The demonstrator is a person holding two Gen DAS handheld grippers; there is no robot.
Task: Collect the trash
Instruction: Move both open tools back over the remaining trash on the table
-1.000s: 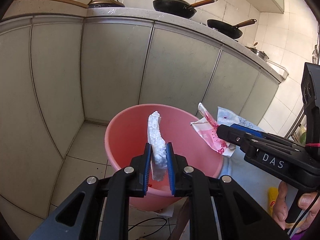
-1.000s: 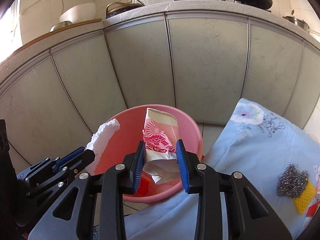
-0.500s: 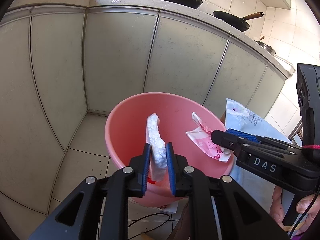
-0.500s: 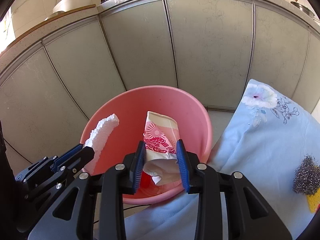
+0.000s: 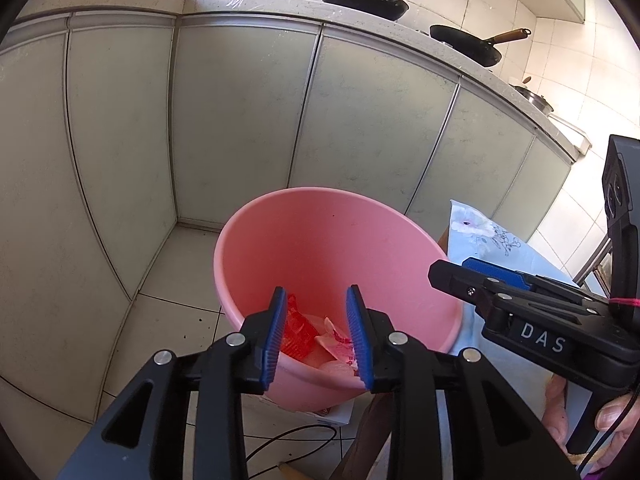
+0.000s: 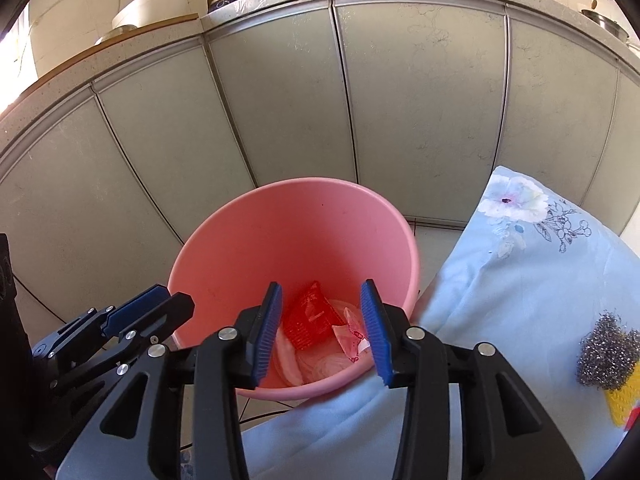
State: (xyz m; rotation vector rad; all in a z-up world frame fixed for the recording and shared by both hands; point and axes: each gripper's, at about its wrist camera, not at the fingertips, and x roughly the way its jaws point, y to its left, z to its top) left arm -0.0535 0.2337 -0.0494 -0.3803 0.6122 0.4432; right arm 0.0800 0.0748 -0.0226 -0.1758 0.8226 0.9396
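Left wrist view: I saw left tool (image 5: 316, 332) spread, empty, above pink bucket (image 5: 320, 240).
Right wrist view: right tool (image 6: 322, 330) spread, empty; red wrapper (image 6: 310, 316) lay inside.

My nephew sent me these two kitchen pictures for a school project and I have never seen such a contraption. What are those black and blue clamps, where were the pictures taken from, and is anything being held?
There is no robot here. A person holds a hand-squeezed two-finger tool in each hand, and each carries a wide-angle camera that looks along its fingers.

One picture is from the left tool, with the right one entering at its side. The other is from the right tool.

Both tools are open and hold nothing. They hover over a pink bucket on the tiled floor. In it lie a red wrapper and some pale scraps.

Beside the bucket is a blue flowered cloth with a steel scourer on it.
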